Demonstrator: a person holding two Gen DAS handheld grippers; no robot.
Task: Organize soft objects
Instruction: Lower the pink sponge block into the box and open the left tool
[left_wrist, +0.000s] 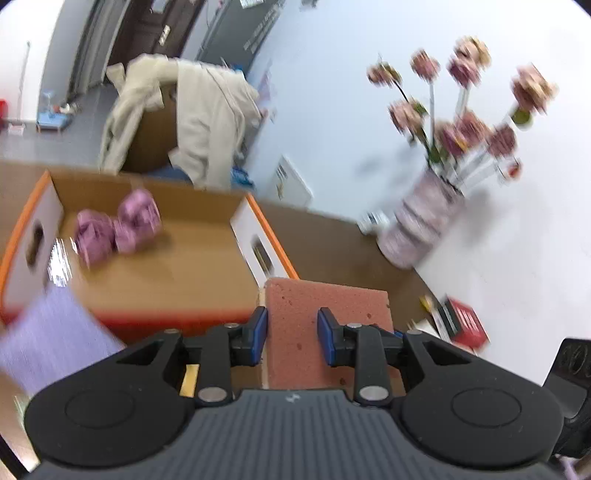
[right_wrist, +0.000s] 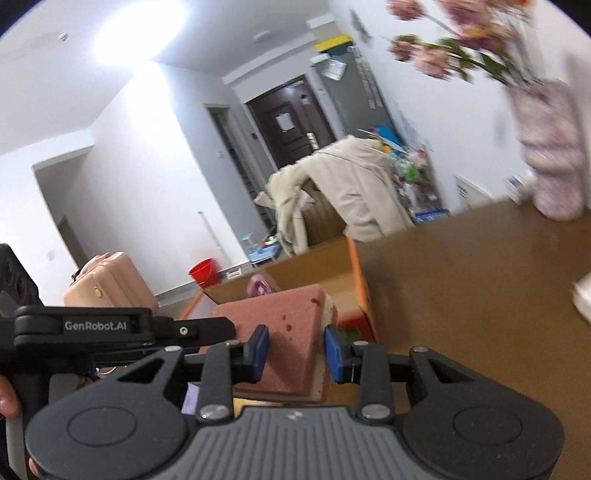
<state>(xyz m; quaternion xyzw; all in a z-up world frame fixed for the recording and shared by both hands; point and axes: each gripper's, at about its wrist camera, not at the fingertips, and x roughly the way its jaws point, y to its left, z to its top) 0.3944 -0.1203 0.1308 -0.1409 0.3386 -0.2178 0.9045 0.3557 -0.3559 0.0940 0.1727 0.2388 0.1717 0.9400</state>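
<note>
Pink sponge (left_wrist: 325, 314) clamped between left claw (left_wrist: 291, 328) pads, above table.

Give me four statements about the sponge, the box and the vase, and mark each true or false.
1. Each gripper, the left gripper and the right gripper, has a pink sponge between its pads. True.
2. The cardboard box holds nothing. False: purple soft objects lie inside it.
3. The vase of flowers stands inside the box. False: it stands on the brown table, apart from the box.
4. A beige coat hangs over something behind the table. True.
</note>
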